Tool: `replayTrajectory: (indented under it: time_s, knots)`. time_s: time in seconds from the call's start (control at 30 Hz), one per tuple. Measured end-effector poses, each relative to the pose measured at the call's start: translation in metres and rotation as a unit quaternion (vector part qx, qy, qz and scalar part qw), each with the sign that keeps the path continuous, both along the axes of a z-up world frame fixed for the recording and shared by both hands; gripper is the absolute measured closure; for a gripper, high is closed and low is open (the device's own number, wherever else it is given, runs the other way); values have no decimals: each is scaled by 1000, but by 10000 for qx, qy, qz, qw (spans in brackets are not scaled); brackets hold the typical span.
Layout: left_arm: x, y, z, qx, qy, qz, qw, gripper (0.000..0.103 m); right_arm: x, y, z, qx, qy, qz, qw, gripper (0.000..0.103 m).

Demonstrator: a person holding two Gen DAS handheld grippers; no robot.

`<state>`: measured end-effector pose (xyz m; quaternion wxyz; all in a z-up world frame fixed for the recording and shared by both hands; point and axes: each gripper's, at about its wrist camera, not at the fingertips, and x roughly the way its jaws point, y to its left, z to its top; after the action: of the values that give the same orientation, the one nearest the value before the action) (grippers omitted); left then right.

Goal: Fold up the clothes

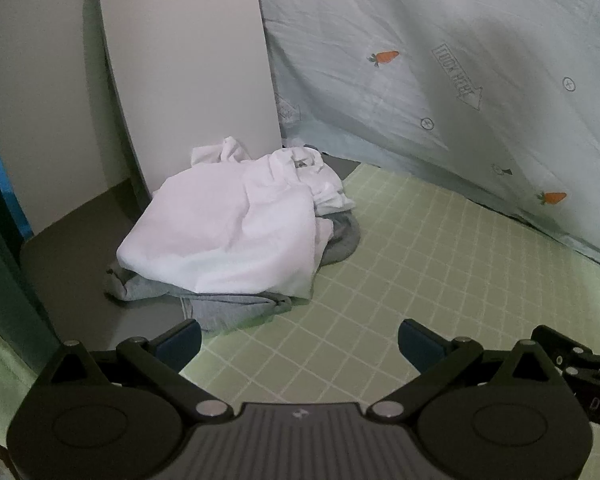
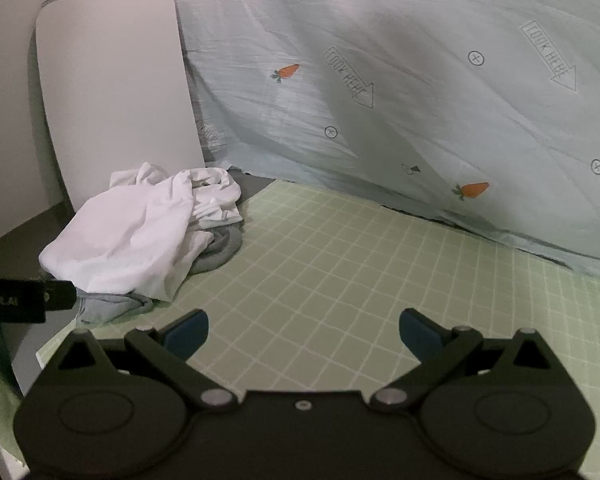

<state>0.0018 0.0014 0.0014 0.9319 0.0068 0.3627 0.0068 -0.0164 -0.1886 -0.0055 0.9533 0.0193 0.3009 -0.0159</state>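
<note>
A heap of clothes lies at the left end of the table: a crumpled white garment on top of a grey garment. My left gripper hovers open just in front of the heap, nothing between its blue-padded fingers. My right gripper is open too, above the green grid mat, to the right of the heap. Part of the left gripper's body shows at the left edge of the right wrist view.
A white rounded board leans upright behind the heap. A pale blue sheet with carrot prints hangs along the back of the mat. Dark tabletop shows left of the mat.
</note>
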Motion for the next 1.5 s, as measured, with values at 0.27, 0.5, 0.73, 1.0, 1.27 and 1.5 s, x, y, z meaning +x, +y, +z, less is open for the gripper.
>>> replayTrajectory:
  time_s: [0.27, 0.5, 0.73, 1.0, 1.27, 1.5]
  knots:
    - [6, 5, 5, -64, 64, 25, 10000, 0, 4, 3, 1, -37, 59, -17, 10000, 0]
    - [10, 8, 6, -98, 104, -5, 9999, 0, 6, 1, -1, -50, 67, -20, 10000, 0]
    - [9, 6, 2, -71, 86, 9, 9999, 0, 4, -1, -3, -37, 29, -2, 10000, 0]
    - [9, 7, -2, -52, 95, 3, 9999, 0, 4, 0, -3, -35, 48, 4, 10000, 0]
    - [6, 5, -5, -9, 114, 105, 9999, 0, 4, 3, -4, -45, 43, -22, 10000, 0]
    - [4, 4, -7, 0, 127, 112, 9999, 0, 4, 2, -4, -33, 51, -1, 10000, 0]
